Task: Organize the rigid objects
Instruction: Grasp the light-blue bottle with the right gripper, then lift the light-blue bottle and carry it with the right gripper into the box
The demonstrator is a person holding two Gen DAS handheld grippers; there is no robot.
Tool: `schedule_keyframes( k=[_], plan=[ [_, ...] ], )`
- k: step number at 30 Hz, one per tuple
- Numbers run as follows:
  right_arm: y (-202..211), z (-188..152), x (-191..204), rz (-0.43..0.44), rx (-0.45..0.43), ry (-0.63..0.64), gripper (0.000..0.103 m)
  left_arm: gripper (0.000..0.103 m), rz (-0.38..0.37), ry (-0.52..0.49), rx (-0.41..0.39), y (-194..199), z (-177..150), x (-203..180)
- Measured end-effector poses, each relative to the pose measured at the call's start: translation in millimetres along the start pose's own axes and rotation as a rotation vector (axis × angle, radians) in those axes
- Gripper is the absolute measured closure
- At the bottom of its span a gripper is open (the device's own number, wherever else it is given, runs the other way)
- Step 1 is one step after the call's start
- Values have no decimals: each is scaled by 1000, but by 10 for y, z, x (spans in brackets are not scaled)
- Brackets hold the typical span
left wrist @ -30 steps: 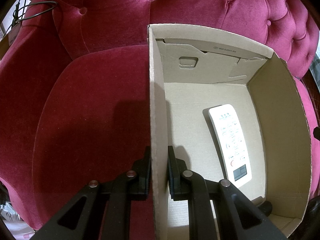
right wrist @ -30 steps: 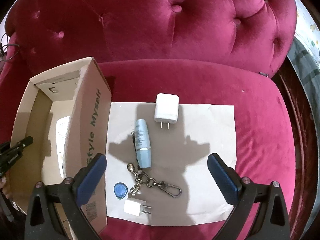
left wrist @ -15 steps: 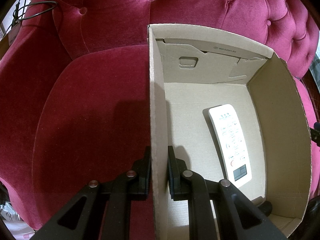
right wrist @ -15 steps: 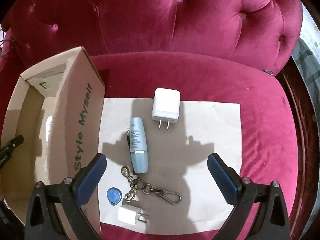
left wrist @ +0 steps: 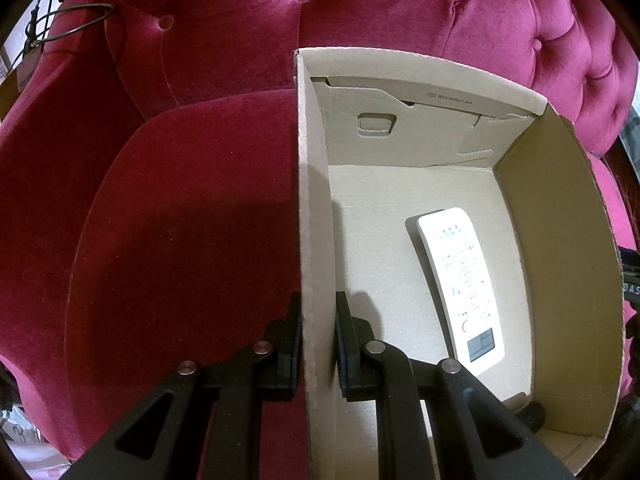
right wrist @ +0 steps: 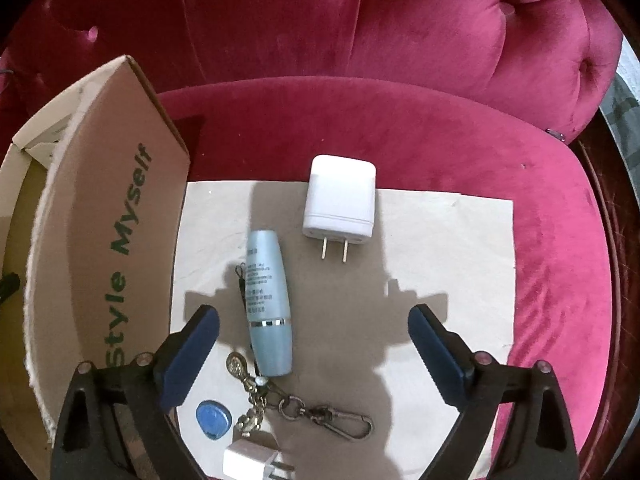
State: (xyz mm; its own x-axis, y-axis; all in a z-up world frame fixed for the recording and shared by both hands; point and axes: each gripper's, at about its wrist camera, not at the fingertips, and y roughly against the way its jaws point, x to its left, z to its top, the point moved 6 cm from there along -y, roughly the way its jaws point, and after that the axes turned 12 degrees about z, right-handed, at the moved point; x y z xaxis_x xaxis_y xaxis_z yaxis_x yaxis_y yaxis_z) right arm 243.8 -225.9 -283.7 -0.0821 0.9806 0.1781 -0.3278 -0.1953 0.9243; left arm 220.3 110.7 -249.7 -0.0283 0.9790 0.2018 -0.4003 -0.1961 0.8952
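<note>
Left gripper (left wrist: 318, 340) clamped on the left wall of the cardboard box (left wrist: 316, 208), one finger each side. White remote (left wrist: 460, 288) flat on the box floor, toward its right wall. Right gripper (right wrist: 314, 344) closing above the paper sheet (right wrist: 440, 248) on the sofa seat (right wrist: 400, 120), pads pressing on nothing. Blue tube (right wrist: 267, 304) between the fingers, toward the left one. Large white charger (right wrist: 340, 200) at the sheet's far edge. Keychain (right wrist: 320, 412), blue tag (right wrist: 213, 419) and small charger (right wrist: 252, 460) near its front edge.

Crimson tufted velvet sofa (right wrist: 400, 40); tan cardboard box (right wrist: 100, 200) with green lettering; white plastic charger (right wrist: 340, 196); pale-blue cylindrical tube (right wrist: 266, 304).
</note>
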Motion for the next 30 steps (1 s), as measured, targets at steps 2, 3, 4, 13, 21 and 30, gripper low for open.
schedule_keyframes(
  k=[2, 3, 4, 13, 21, 30],
  plan=[
    [-49, 24, -14, 3, 8, 1, 11, 88, 0, 0, 0, -2, 0, 1],
    [-74, 32, -13, 5, 13, 3, 12, 88, 1, -2, 0, -1, 1, -2],
    [-96, 43, -12, 7, 16, 5, 14, 88, 2, -2, 0, -1, 2, -5],
    [-234, 121, 20, 66, 58, -12, 60, 88, 2, -3, 3, -4, 6, -21],
    [-219, 139, 60, 73, 48, 9, 76, 88, 2, -3, 5, -14, 6, -30],
    [-86, 77, 230, 64, 41, 9, 76, 88, 3, -4, 5, -18, 6, -29]
  ],
)
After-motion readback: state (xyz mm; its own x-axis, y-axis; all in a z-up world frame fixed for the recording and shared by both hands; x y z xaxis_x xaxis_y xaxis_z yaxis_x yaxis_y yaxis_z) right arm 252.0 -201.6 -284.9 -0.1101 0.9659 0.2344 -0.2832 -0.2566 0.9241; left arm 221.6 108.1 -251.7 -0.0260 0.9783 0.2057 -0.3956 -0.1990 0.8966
